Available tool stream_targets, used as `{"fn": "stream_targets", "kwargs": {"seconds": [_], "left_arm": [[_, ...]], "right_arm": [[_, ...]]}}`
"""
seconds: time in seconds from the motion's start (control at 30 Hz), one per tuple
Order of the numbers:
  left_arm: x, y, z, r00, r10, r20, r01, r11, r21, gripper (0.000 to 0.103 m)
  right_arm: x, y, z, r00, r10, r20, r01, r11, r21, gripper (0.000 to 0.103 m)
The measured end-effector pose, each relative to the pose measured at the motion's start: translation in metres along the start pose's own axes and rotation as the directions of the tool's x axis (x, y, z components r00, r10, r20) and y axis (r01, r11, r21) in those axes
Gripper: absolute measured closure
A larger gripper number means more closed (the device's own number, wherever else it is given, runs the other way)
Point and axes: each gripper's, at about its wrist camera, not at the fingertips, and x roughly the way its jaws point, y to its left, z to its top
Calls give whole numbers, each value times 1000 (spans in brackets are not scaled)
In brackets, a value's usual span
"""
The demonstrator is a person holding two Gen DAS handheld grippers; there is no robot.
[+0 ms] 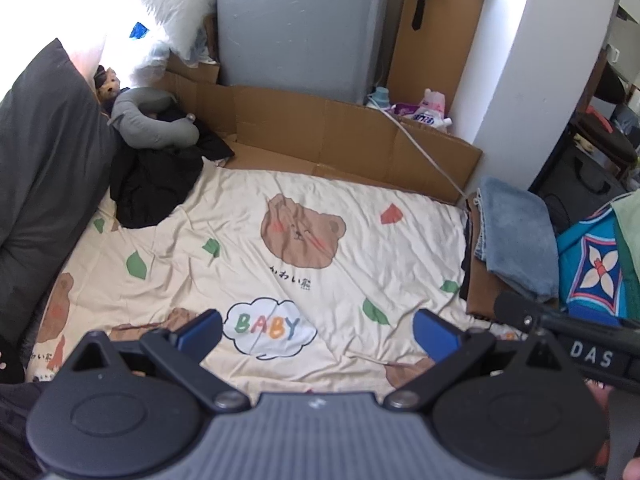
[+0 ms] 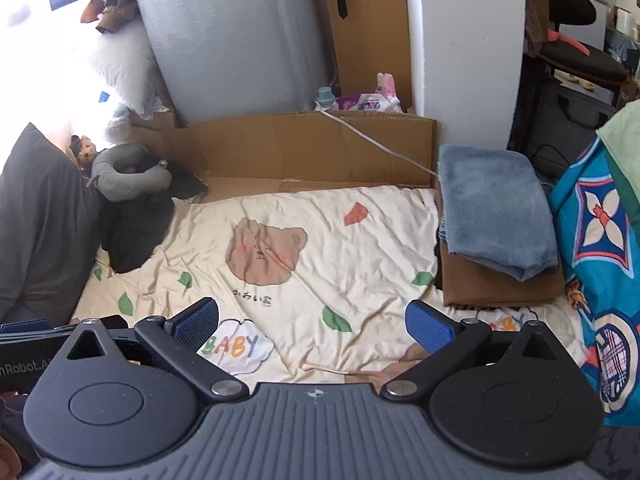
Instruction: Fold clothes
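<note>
Fingers of both grippers stand spread wide with nothing between them: the left gripper [image 1: 318, 330] hangs over the cloud print reading BABY [image 1: 269, 328] on the cream bedsheet [image 1: 224, 248], and the right gripper [image 2: 312, 326] hangs just beside it over the same sheet, its body showing at the right edge of the left wrist view. Beyond the fingers the sheet lies wrinkled but bare, printed with a brown bear face [image 2: 264, 254] and green leaves. At the right edge of the bed sits the stack of folded clothes: a blue-grey folded towel [image 2: 494, 208] rests on top of a brown folded garment [image 2: 504, 290], with a dark layer just visible under that. Right of the stack hangs a turquoise patterned cloth [image 2: 596, 240]. On the far left a black garment [image 1: 154, 188] lies crumpled in a heap on the sheet, touching a dark grey pillow [image 1: 48, 168], with a grey neck pillow [image 1: 156, 124] resting on it. Behind the bed a flattened cardboard sheet [image 1: 340, 136] stands against a grey appliance [image 1: 296, 24], and a white cable [image 1: 424, 148] trails down over the cardboard.
</note>
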Motion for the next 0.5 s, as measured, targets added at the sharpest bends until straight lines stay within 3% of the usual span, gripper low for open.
{"fn": "stream_targets", "kwargs": {"seconds": [0.27, 0.5], "left_arm": [[12, -8, -12, 1000, -2, -17, 2, 1000, 19, 1], [29, -11, -20, 996, 57, -69, -54, 997, 51, 1]], "right_arm": [[3, -12, -14, 999, -47, -14, 47, 999, 6, 1], [23, -17, -28, 994, -32, -103, 41, 996, 82, 1]]}}
